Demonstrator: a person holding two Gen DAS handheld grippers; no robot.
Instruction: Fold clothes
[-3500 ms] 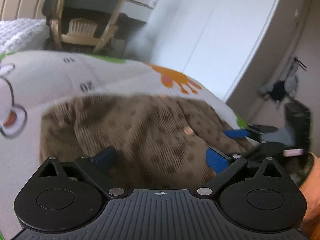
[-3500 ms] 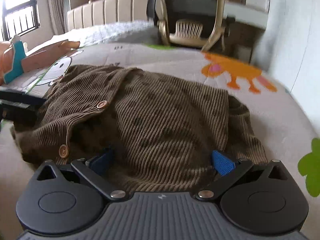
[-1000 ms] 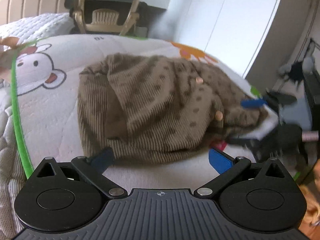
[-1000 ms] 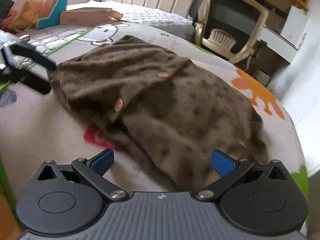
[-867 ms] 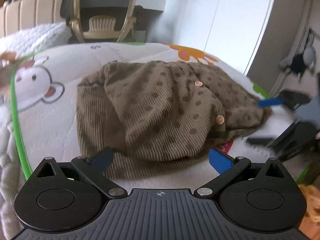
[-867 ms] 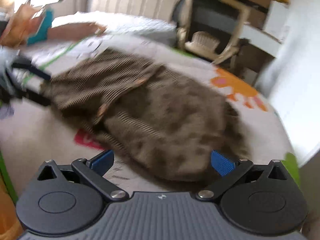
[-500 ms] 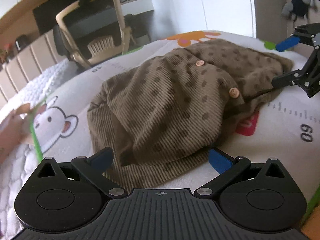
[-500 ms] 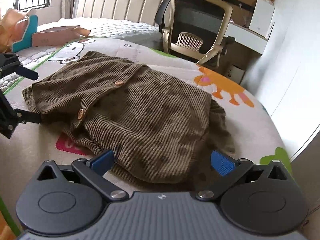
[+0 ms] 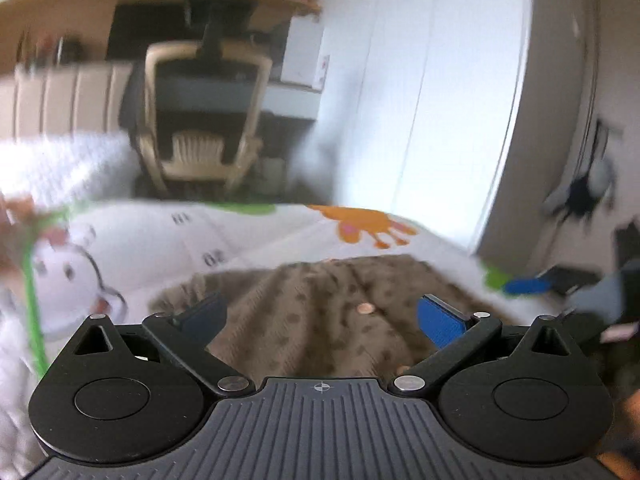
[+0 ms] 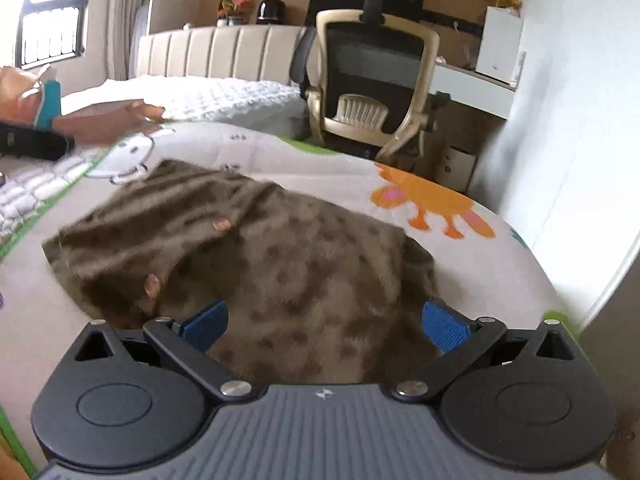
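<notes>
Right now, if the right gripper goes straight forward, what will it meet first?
Most likely the brown dotted cardigan: it lies spread directly between and ahead of the right gripper and its open fingers. Depth is unclear.

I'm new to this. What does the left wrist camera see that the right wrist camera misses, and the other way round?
Only the left wrist view shows the other, right hand-held gripper at its right edge, blurred, and a dark toy hanging on the wall. Only the right wrist view shows the window, the headboard, a plant and a person's arm on the bedding. Both show the brown spotted cardigan with its buttons, the cartoon mat, the orange animal print and the office chair. Each camera's own hand-held gripper is open over the cardigan.
</notes>
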